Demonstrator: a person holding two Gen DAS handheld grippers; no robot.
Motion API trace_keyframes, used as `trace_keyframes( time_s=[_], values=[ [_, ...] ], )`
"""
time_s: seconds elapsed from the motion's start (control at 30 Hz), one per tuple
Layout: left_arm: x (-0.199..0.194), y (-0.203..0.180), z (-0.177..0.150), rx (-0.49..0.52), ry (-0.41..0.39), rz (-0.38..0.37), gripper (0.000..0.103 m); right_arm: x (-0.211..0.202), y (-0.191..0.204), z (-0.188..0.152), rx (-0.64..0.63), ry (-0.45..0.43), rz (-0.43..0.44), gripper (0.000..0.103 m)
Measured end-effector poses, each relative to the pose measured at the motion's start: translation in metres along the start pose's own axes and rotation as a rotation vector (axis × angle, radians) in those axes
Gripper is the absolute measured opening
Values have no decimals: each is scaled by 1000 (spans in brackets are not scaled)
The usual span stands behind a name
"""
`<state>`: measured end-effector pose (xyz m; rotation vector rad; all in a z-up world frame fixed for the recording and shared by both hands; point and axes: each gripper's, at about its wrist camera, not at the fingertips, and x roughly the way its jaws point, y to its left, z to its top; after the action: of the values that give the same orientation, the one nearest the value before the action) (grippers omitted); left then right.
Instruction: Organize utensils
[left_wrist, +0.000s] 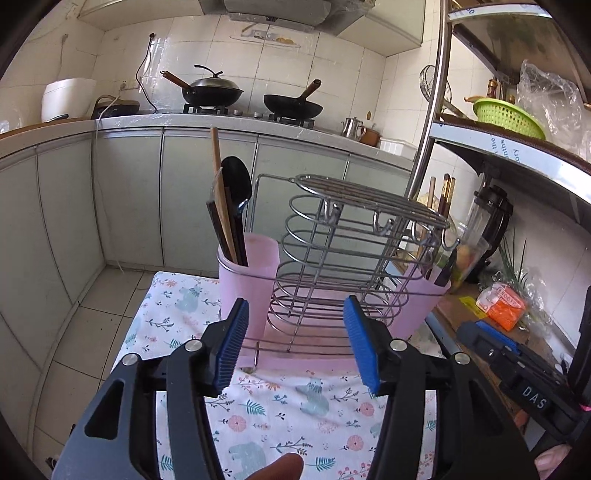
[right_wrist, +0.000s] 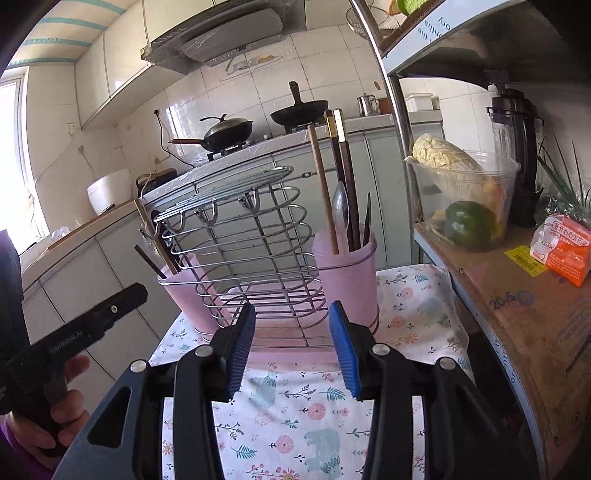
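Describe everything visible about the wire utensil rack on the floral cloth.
The wire rack looks like bare silvery metal, built of stacked oval loops on upright rods, with a flat wire top carrying small hooks. It stands upright on a pink tray over the floral cloth. Wire rings at each end hold a pink cup of utensils. Both grippers hang open before it, not touching.

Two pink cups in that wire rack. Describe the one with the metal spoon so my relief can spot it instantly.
Find the wire rack on the floral cloth; a pink cup sits at each end. You want the cup nearest the shelf holding the cabbage tub. It alone holds a silver spoon, beside gold-banded dark chopsticks; the other cup holds a black spoon.
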<state>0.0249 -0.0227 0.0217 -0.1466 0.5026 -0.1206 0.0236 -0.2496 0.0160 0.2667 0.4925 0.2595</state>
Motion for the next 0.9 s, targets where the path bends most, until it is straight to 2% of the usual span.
trace_keyframes(
  time_s=[0.9],
  values=[
    [-11,-19,-18,66,33,37,54,-13,25,-8,-83,-13,-39,42]
  ],
)
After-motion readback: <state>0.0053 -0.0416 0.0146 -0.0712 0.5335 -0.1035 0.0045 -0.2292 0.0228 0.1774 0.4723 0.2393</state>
